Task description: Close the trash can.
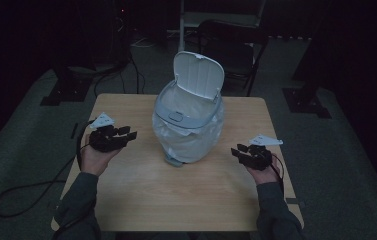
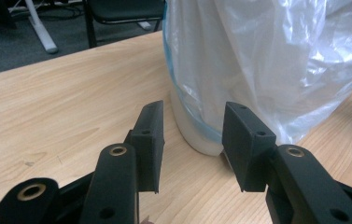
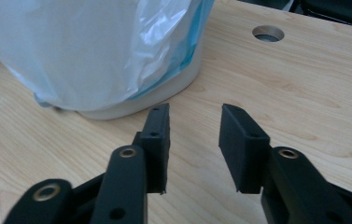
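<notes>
A small white bin point(image 1: 188, 122) stands mid-table with its flip lid point(image 1: 198, 75) raised. A clear plastic bag point(image 1: 196, 135) lines it and hangs down over its outside. My left gripper point(image 1: 130, 133) is open to the bin's left, jaws aimed at it, nothing between them. In the left gripper view the bag point(image 2: 267, 60) and the bin's white base point(image 2: 194, 135) lie just beyond the open gripper point(image 2: 192, 140). My right gripper point(image 1: 238, 149) is open to the bin's right. The right gripper view has the bagged bin point(image 3: 94, 51) ahead and left of the gripper point(image 3: 193, 140).
The wooden table point(image 1: 141, 195) has bare room in front of the bin and a cable hole point(image 3: 268, 33) in its top. A dark chair point(image 1: 231, 42) stands behind the table. A cable point(image 1: 21, 192) trails off the left edge onto the grey floor.
</notes>
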Action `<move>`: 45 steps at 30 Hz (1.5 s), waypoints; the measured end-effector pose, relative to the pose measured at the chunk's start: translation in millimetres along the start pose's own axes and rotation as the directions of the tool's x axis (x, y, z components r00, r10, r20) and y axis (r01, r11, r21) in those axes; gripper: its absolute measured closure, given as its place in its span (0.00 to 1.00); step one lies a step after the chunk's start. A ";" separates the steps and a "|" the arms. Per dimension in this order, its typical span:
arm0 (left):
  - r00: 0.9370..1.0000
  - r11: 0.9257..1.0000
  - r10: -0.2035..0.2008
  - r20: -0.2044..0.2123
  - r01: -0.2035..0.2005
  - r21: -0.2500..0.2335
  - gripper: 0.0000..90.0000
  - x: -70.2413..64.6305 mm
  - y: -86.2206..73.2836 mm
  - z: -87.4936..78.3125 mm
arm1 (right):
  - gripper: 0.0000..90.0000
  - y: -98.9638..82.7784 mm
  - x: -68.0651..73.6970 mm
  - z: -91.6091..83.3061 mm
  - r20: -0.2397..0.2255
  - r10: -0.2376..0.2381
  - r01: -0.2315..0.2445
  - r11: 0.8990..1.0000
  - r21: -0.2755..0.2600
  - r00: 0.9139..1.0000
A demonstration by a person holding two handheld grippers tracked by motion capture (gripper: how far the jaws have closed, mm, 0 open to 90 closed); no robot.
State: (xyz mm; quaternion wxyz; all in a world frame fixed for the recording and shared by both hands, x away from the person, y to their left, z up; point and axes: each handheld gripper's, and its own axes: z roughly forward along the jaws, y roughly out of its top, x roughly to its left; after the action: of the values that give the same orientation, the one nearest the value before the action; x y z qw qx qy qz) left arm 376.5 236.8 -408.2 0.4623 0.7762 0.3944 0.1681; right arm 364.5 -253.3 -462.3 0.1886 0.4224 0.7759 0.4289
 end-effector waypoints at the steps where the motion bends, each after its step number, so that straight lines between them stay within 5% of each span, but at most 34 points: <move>1: 1.000 1.000 0.000 0.000 0.000 0.000 0.67 0.0 0.0 0.0 | 0.72 0.0 0.0 0.0 0.000 0.000 0.000 1.000 0.000 1.000; 27: 1.000 1.000 -0.014 -0.007 0.015 0.028 0.66 -5.1 -22.3 15.8 | 0.88 59.3 -8.1 -2.9 0.024 -0.008 0.010 0.997 -0.080 1.000; 39: 1.000 0.998 -0.016 0.016 0.015 0.054 0.66 -11.4 -27.2 28.2 | 0.92 101.7 -12.3 -2.6 -0.018 0.020 -0.023 0.988 -0.153 1.000; 45: 1.000 0.998 -0.012 0.018 0.011 0.055 0.66 -12.6 -28.3 30.2 | 0.99 122.6 -7.8 -1.2 -0.012 -0.013 0.011 0.986 -0.167 1.000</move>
State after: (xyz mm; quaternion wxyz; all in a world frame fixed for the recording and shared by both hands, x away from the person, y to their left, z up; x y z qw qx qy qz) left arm 374.5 216.9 -446.5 0.4455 0.7876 0.3992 0.1475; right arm 428.7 -226.5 -361.1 0.2210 0.3978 0.7408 0.4941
